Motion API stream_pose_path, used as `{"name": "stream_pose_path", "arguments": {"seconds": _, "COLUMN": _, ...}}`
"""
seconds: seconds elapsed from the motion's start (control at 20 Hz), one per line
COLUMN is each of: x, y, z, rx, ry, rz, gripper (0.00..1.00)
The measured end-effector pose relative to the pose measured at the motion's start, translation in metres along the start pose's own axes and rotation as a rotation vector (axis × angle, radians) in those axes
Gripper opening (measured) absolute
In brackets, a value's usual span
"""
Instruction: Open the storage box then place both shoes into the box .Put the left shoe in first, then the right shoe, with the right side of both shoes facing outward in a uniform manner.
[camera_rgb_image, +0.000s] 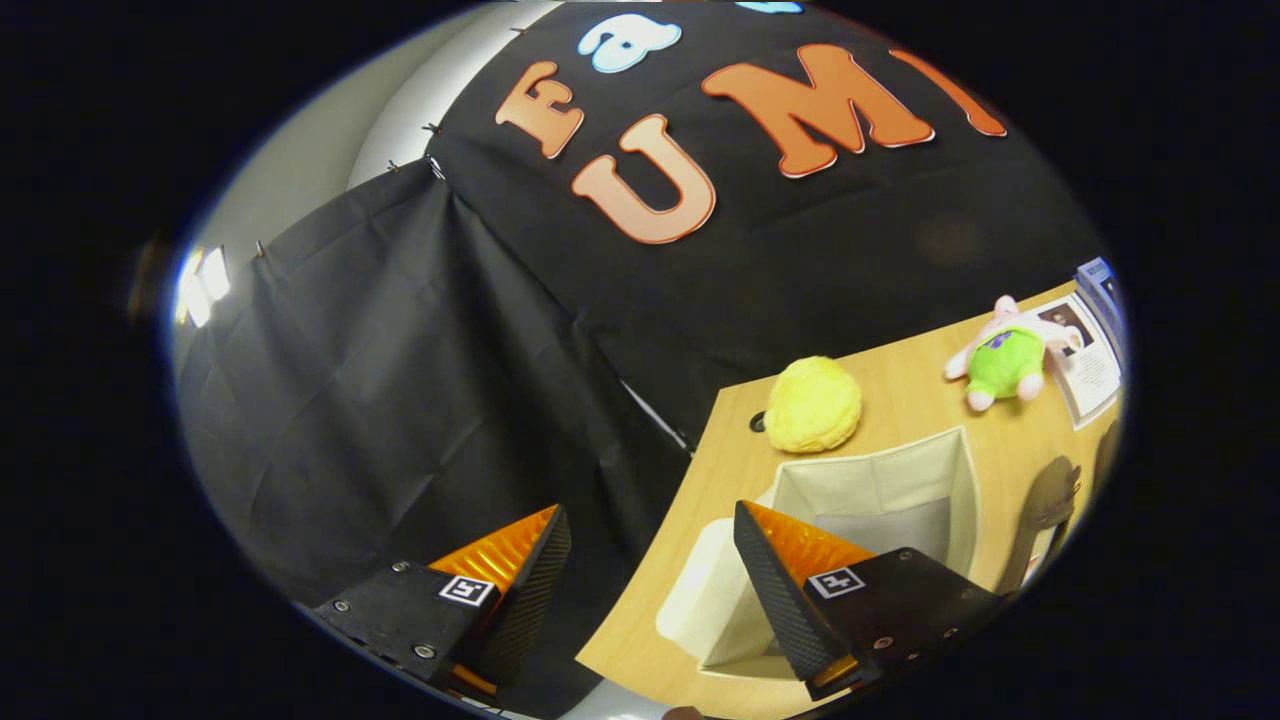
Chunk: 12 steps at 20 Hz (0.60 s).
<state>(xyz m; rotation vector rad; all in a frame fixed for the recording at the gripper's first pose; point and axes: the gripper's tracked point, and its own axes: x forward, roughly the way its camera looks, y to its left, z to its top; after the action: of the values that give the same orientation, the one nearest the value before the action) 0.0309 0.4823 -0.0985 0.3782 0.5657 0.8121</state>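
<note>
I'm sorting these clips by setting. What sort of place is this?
Probably a staged recording booth, not a home: black cloth wall behind a wooden table holding an open fabric storage box and two plush toys. The gripper hangs open, holding nothing.

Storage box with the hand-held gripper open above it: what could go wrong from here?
1. The hand-held gripper is open and holds nothing, tilted over the table edge; one finger hangs over the storage box wall and could snag or tip it.
2. A shoe lies at the far side of the box, mostly hidden, so its side may be misjudged.
</note>
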Motion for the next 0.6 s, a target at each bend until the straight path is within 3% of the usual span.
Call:
{"name": "stream_pose_path", "arguments": {"seconds": 0.35, "x": -0.081, "y": -0.136, "z": 0.039, "rx": -0.119, "ry": -0.156, "rz": -0.274, "gripper": 0.98}}
{"name": "stream_pose_path", "arguments": {"seconds": 0.6, "x": -0.142, "y": -0.217, "z": 0.042, "rx": -0.121, "ry": -0.223, "rz": -0.471, "gripper": 0.98}}
